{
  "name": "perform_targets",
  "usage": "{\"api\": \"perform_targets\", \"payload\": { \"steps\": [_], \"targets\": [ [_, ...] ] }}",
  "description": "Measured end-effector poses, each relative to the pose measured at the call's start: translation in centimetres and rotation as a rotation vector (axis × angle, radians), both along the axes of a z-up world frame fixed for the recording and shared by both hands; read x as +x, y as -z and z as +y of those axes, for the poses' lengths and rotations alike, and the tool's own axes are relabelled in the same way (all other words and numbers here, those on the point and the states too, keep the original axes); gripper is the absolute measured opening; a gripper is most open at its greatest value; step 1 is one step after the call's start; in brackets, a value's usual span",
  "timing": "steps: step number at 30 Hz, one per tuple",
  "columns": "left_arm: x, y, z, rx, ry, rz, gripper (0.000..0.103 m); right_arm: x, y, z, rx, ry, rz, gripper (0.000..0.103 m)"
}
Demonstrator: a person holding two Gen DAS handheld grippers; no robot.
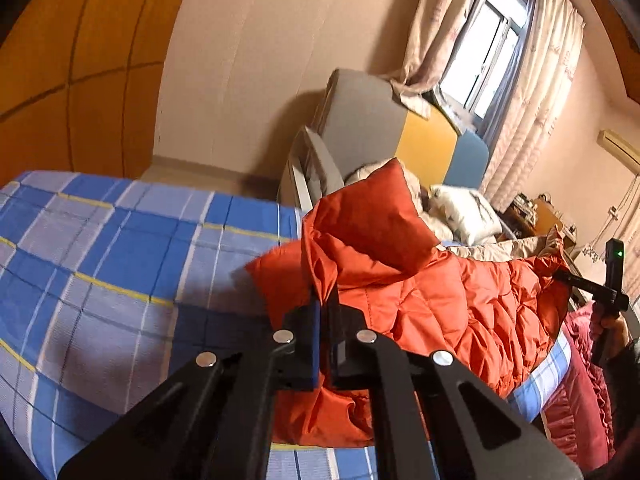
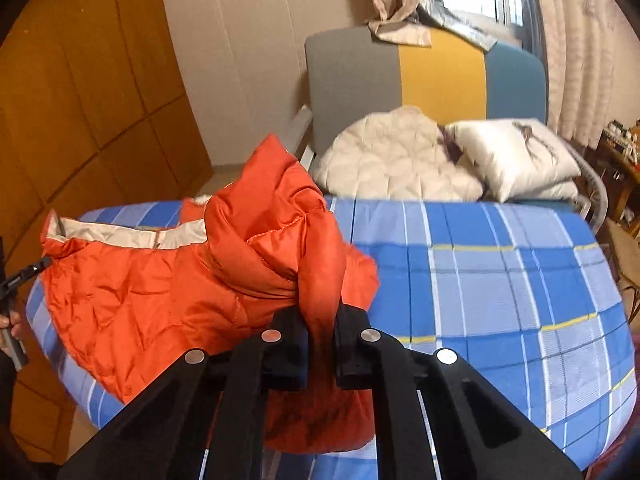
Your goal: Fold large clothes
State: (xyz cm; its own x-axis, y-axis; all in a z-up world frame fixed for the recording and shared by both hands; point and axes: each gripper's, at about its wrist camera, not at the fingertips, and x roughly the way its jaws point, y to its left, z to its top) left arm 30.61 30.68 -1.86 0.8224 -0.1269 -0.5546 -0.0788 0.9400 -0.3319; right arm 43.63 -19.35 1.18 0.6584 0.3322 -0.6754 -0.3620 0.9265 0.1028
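Now: your left gripper (image 1: 325, 312) and right gripper (image 2: 320, 320) both pinch jacket (image 1: 440, 296); its long axis spans between them across bed (image 2: 500, 280).

The left matte-black plastic two-finger gripper (image 1: 325, 312) is showing angular linkage arms with triangular cut-outs, four round silver rivets, and a blue pad on one finger (image 1: 315, 332). The right matte-black plastic two-finger gripper (image 2: 322, 320) is showing the same arms and rivets, with dark pads. Seen from the left camera, the right unit is glowing a small green light above the person's bare-skinned hand (image 1: 612, 326).
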Motion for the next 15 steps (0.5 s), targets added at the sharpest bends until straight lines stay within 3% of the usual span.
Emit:
{"api": "perform_targets", "payload": {
  "steps": [7,15],
  "targets": [
    [5.4,-1.9,0.7,0.024,-0.056,-0.006,0.002,6.0,-0.3,0.9,0.034,0.076,0.002,0.008],
    [13.7,0.6,0.7,0.056,-0.115,0.088,0.002,13.4,3.8,2.5,0.003,0.153,0.065,0.007]
  ]
}}
